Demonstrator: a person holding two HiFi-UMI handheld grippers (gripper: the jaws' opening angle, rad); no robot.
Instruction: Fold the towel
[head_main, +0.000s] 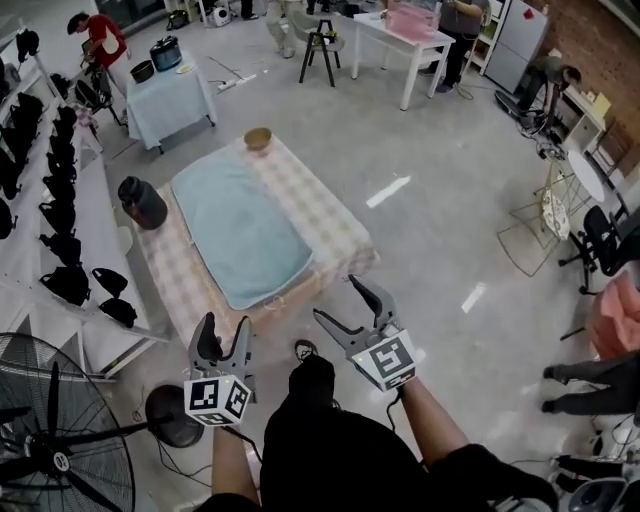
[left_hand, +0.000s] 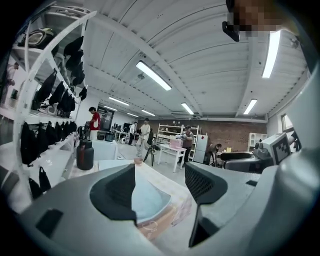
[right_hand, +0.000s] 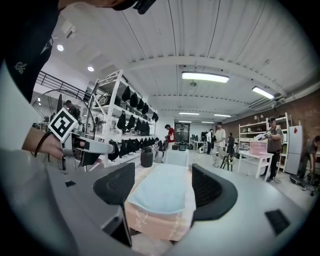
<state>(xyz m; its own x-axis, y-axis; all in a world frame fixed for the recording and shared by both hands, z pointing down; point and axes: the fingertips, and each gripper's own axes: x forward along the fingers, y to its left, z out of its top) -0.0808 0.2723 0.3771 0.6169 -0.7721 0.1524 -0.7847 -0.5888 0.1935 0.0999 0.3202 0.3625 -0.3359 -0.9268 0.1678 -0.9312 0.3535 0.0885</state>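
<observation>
Head view: smooth blue towel (head_main: 240, 235) (rounded corners) on checked tablecloth (head_main: 330, 215)

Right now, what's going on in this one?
A person stands before a table with a pink checked cloth, where a light blue towel lies flat, unfolded. The left gripper and right gripper are open and empty, held in the air short of the table. Folding has not begun.

Left gripper (left_hand: 160, 180) jaws apart; towel (left_hand: 148, 198) lies beyond
</observation>
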